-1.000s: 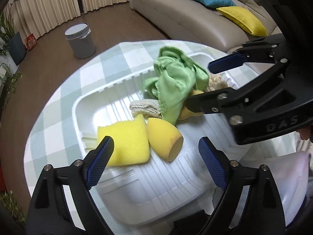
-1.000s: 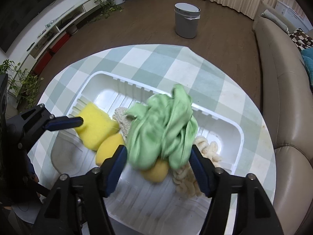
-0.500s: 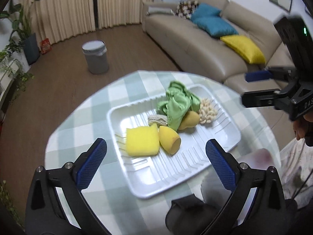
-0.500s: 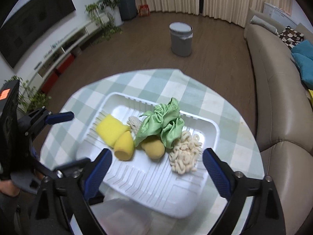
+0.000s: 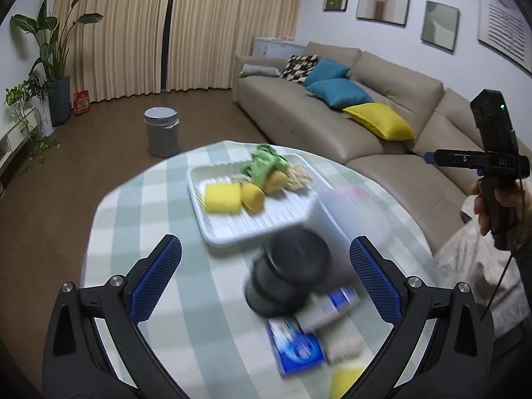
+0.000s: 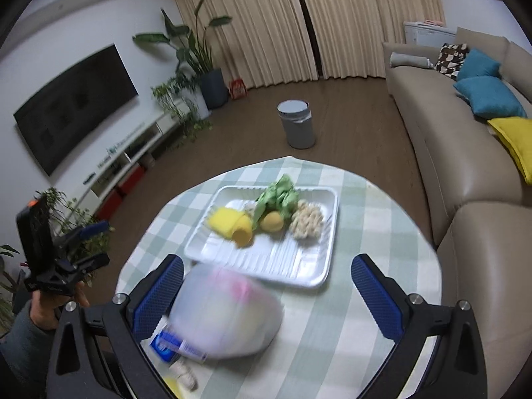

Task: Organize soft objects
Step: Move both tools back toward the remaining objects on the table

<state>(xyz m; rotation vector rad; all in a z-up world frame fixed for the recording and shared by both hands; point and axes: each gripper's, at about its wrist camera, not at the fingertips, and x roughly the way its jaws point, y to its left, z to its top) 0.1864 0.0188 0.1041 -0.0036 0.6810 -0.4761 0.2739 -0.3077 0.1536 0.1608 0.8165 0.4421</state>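
While both the left gripper [image 5: 266,267] and right gripper [image 6: 267,281] hang spread and empty, having just opened, a green cloth [image 6: 277,194] lies at the white tray's [image 6: 266,266] far edge.

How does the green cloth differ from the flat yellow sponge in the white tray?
The green cloth is crumpled into a tall bunch; the yellow sponge is a smooth, flat block. The cloth sits at the tray's far side, draped over a rounded yellow piece; the sponge lies toward the tray's left end, against a yellow cone-shaped piece. Both rest inside the tray, and neither gripper holds them.
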